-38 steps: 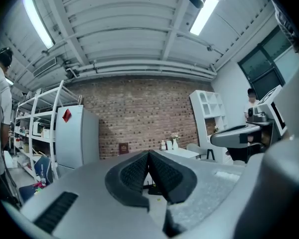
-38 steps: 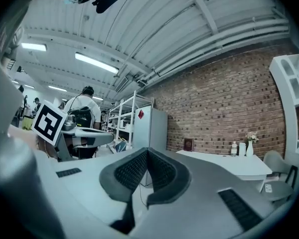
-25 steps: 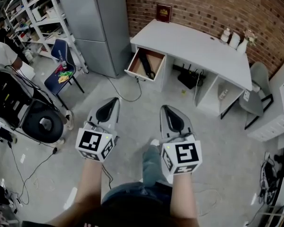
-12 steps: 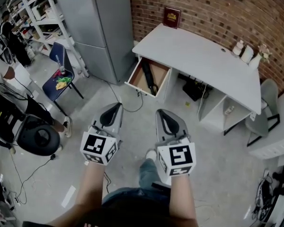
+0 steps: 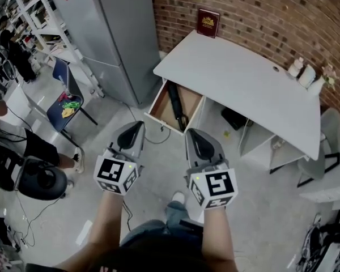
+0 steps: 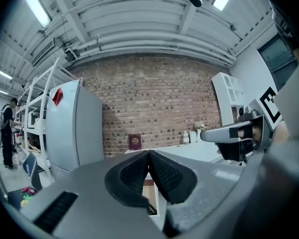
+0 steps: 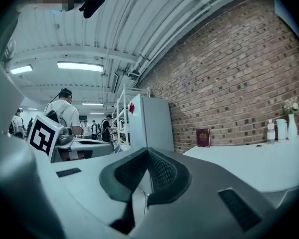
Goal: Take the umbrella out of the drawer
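Observation:
A black folded umbrella (image 5: 177, 103) lies lengthwise in the open wooden drawer (image 5: 161, 107) at the left end of the white desk (image 5: 238, 78). Both grippers are held level over the concrete floor, a short way in front of the drawer. My left gripper (image 5: 135, 127) points at the floor just left of the drawer, and its jaws are shut and empty (image 6: 148, 154). My right gripper (image 5: 195, 134) sits just below the drawer's front corner, also shut with nothing in it (image 7: 148, 151). The left gripper view shows a slice of the drawer (image 6: 150, 202) below its pads.
A tall grey cabinet (image 5: 116, 33) stands left of the desk against the brick wall. A red book (image 5: 208, 22) and small bottles (image 5: 305, 73) sit on the desktop. A blue chair (image 5: 65, 92), white shelving (image 5: 31, 16), people and floor cables (image 5: 22, 208) are at the left.
Both grippers have travelled forward together toward the desk. The drawer and umbrella now sit nearer, just beyond the gripper tips. Both stay shut.

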`<state>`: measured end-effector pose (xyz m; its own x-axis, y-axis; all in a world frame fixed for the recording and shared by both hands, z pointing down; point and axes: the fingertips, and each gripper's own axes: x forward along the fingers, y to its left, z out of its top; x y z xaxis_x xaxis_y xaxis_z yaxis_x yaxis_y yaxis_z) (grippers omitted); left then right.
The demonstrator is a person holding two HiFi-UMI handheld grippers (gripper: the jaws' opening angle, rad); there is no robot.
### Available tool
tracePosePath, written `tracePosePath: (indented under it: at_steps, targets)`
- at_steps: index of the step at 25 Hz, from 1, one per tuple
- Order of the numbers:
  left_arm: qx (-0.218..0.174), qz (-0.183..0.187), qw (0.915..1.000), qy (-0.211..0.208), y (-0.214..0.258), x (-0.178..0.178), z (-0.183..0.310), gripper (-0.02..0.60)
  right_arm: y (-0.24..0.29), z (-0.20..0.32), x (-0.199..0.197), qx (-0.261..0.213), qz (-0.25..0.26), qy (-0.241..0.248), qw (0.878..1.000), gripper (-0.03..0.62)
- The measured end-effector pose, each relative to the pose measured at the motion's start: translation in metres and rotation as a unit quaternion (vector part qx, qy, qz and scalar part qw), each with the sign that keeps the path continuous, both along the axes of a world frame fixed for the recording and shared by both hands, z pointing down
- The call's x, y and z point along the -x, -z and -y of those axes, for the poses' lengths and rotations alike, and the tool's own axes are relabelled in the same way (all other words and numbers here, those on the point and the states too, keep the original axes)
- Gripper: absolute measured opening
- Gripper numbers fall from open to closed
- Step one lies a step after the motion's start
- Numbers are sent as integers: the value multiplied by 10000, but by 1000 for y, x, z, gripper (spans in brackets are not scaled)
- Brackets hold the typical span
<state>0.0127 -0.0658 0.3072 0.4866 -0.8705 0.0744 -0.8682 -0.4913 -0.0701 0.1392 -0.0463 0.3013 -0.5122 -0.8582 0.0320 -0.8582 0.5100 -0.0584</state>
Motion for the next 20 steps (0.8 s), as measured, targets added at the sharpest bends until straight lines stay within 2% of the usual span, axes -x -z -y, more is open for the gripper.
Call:
tracePosePath:
  at_steps: [13,17,20]
  targets:
    - [473,2,9985,290,-42,14,70,-3,-42,79,-4,514,236,59,9984,-8]
    - [565,-133,9980,238,-55,19,95,-3,-56,104,3,754,336,136,9965,-8]
    - [661,-88,9976,207,-65,23,117,-3,-69,129,8,930,347,168,9949,-8]
